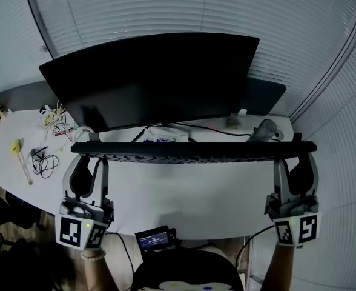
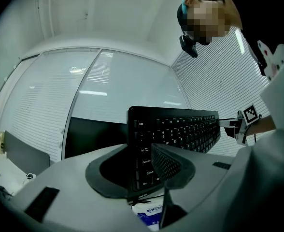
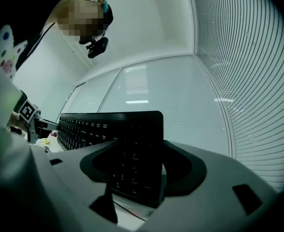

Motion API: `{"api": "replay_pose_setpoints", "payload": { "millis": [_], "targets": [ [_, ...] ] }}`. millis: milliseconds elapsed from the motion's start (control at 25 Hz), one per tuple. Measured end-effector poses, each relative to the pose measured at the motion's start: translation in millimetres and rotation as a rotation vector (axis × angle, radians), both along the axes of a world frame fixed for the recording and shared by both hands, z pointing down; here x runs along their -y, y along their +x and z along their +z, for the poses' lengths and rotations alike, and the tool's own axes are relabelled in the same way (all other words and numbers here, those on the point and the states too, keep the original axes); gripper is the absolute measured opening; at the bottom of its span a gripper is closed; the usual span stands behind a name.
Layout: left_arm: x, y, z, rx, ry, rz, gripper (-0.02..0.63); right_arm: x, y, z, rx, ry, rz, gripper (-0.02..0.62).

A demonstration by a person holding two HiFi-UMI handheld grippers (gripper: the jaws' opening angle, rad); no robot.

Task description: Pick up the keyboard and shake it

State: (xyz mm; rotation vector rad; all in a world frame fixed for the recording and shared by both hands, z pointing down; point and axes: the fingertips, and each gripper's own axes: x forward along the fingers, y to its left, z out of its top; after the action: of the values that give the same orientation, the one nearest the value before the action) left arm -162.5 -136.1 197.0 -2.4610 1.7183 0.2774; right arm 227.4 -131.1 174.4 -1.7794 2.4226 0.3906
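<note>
The black keyboard [image 1: 193, 151] hangs clear above the white desk [image 1: 184, 193], level and edge-on in front of the dark monitor [image 1: 154, 77], keys facing the person; a white-and-blue packet [image 1: 166, 135] lies on the desk below it, at the monitor's foot, with loose cables [image 1: 45, 162] off to the left. The left gripper [image 1: 88, 157] is clamped on the keyboard's left end, by the Esc key side, and the right gripper [image 1: 296, 157] on its right end, at the number pad; both reach forward side by side, well apart, marker cubes towards the person.
</note>
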Motion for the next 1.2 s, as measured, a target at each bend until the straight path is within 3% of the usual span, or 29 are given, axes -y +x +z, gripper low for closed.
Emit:
{"api": "replay_pose_setpoints", "payload": {
  "millis": [160, 560, 1200],
  "targets": [
    [1.7, 0.2, 14.7, 0.002, -0.072, 0.007, 0.152, 1.6, 0.4, 13.9, -0.007, -0.074, 0.003, 0.285],
    [4.8, -9.9, 114.9, 0.073, -0.318, -0.016, 0.152, 10.8, -1.5, 117.1, 0.019, -0.299, 0.000, 0.285],
    [-1.4, -16.2, 245.6, 0.075, -0.675, -0.004, 0.150, 14.9, -7.4, 254.0, 0.038, -0.699, 0.014, 0.285]
  ]
}}
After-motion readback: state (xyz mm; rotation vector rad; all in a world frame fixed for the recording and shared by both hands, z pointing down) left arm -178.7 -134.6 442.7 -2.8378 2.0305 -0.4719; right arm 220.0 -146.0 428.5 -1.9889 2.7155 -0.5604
